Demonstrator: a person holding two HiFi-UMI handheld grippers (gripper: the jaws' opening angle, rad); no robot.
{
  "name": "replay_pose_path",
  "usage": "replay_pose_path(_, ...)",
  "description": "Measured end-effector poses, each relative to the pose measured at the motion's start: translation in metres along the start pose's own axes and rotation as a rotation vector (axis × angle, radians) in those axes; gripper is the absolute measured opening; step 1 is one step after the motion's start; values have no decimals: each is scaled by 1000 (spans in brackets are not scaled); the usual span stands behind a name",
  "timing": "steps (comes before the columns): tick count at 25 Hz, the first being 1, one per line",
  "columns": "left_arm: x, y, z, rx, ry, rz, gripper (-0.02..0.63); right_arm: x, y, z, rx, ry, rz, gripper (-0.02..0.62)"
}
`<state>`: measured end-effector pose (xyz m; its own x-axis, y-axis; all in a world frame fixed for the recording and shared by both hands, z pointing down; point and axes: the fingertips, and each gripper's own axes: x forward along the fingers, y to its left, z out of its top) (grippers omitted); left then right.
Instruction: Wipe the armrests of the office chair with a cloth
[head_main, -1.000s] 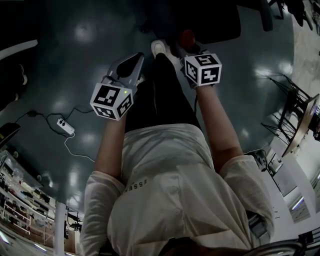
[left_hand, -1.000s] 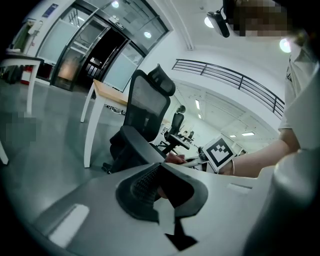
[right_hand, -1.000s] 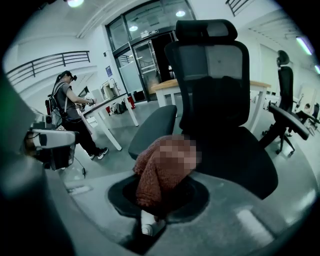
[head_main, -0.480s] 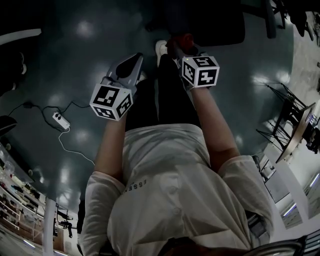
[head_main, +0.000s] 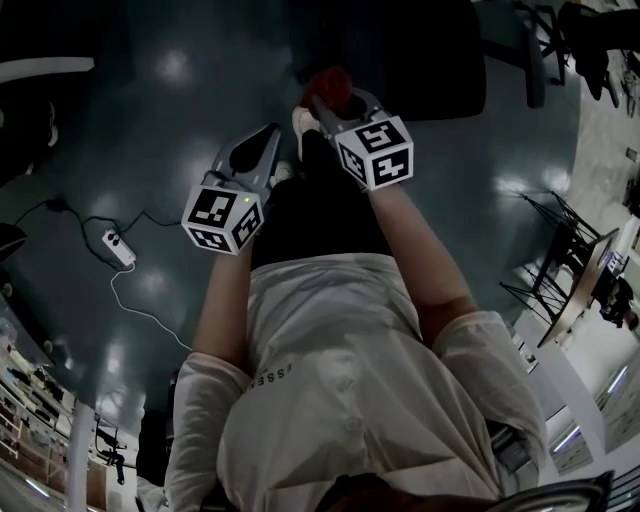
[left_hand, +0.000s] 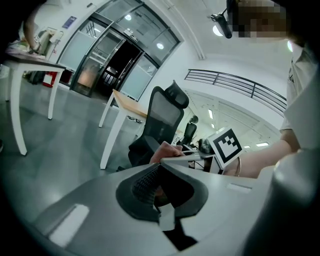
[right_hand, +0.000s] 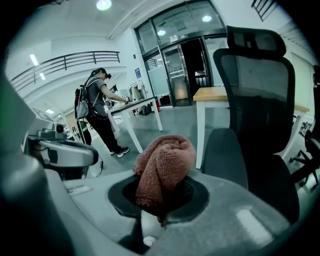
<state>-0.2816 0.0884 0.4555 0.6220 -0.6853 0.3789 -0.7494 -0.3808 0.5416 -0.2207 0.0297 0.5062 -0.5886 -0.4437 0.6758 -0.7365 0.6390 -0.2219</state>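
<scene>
Up front, past person's legs: one black office chair (head_main: 430, 50). Two grippers. Right gripper (head_main: 335, 100) squeezes one red-brown cloth (right_hand: 162, 165), bunched up, near chair seat. Left gripper (head_main: 262, 140) closed tight, nothing inside. One white power strip (head_main: 117, 250) on floor, left side.

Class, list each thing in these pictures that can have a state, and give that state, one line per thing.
Left gripper, shut, nothing between its jaws.
Right gripper, shut on the cloth.
Cloth, bunched up, sticking out of the right jaws.
Office chair, upright, seat empty, not yet touched by the cloth.
</scene>
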Motion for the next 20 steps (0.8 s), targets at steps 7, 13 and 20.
replay_pose_path(7,26,38,32,-40,-18,76,17,47,-43,68,-83,-14,14,50)
replay_pose_path(13,60,75,86,-79,-90,115,17,88,-96,115,-147,21,-18,49)
replay_pose_path(20,87,103,108,-101,-117,144,17,116,-129,122,-206,71,-28,50)
